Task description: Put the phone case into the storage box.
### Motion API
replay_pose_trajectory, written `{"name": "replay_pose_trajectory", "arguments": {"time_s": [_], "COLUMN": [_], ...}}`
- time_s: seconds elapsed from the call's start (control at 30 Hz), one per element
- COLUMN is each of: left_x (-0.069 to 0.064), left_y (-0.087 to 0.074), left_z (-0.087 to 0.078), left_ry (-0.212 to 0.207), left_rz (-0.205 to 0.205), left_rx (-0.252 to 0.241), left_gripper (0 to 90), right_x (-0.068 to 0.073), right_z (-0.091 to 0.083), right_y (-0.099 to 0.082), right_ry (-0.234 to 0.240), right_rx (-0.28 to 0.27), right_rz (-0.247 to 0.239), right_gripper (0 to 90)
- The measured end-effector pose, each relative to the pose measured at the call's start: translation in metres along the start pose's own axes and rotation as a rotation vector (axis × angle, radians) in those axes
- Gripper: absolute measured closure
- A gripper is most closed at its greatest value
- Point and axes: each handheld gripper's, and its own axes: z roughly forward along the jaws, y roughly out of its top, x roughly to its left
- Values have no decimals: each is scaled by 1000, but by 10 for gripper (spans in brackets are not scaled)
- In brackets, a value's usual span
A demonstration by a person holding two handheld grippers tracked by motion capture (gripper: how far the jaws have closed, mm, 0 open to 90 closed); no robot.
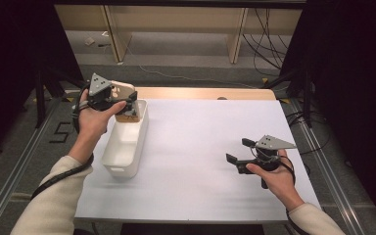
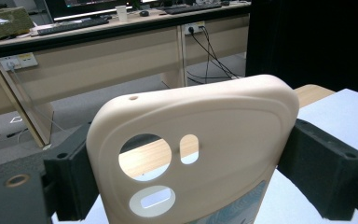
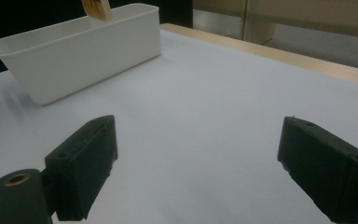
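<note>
Operator: Phone case (image 2: 200, 140) location and surroundings?

Technician: The phone case is clamped between the two black jaws of the left gripper (image 1: 120, 105), above the far end of the white bin (image 1: 127, 142). In the left gripper view, one jaw presses each long edge of the case. In the high view, the bin lies at the left side of the white table (image 1: 200, 161), with its long axis running away from the person. The bin interior looks divided into two compartments. The right gripper view places the lower end of the case just above the rim at the far end of the bin; whether it touches the bin cannot be determined.

Operator: Orientation of the case?

Technician: The case is beige and stands roughly upright, long axis vertical, camera cut-outs at the upper end. A printed pattern shows near the lower edge.

Operator: Right gripper (image 1: 240, 152) status?

Technician: Its jaws are spread wide with nothing between them. It is held low over the bare right part of the table, well apart from the bin, jaws pointing toward the bin.

Operator: Obstructions?

Technician: The tabletop between the right gripper and the bin is bare. Beyond the table stand a wooden desk (image 2: 98, 51), loose cables (image 1: 269, 44) on the floor, and dark curtains at both sides.
</note>
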Motion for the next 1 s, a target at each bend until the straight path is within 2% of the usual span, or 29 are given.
{"name": "replay_pose_trajectory", "arguments": {"time_s": [0.4, 1.0], "left_x": [-4, -2], "left_y": [2, 0], "left_z": [5, 12], "left_ry": [-9, 1], "left_rz": [4, 1], "left_rx": [3, 13], "left_gripper": [130, 130], "right_x": [0, 0], "right_z": [0, 0], "right_y": [0, 0], "right_ry": [1, 3], "right_rx": [1, 2], "right_rz": [-1, -2], "right_gripper": [127, 127]}}
